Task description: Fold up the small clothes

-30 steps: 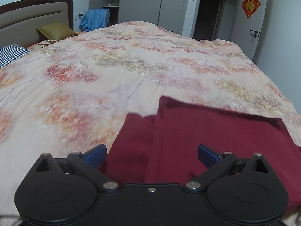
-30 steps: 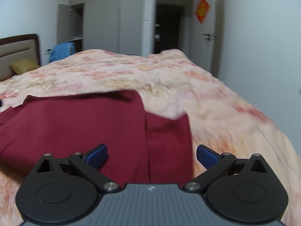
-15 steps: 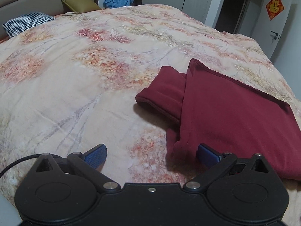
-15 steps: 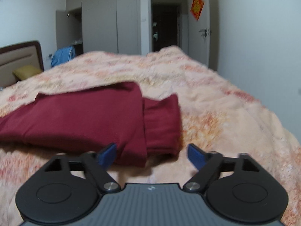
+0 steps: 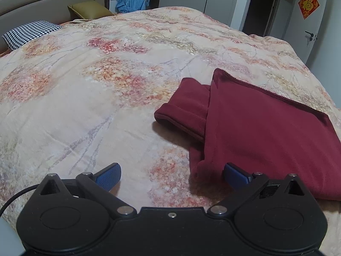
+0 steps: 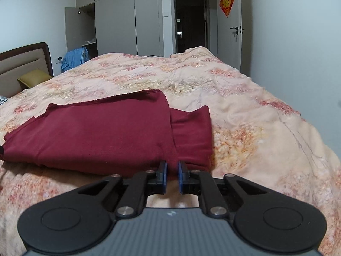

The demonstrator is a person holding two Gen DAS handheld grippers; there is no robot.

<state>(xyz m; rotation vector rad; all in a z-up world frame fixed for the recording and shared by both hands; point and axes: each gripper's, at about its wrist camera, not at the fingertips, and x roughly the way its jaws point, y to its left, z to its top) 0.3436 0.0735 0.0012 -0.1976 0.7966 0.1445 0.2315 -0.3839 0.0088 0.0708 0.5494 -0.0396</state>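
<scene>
Right claw [image 6: 172,176] has closed at the garment [image 6: 102,136] edge.

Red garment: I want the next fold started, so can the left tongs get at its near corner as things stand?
Probably yes: the left tongs are open, the red garment corner lies just ahead of the right-side finger, nothing between.

My left view cuts the red garment [image 5: 266,128] off at the right edge, and its near hem is hidden behind my left gripper [image 5: 172,173]. My right gripper [image 6: 172,176] has its pads nearly together at the garment's near edge; I cannot tell whether cloth is pinched there. Beyond the garment, the checked pillow [image 6: 3,100] is clipped by the left edge
</scene>
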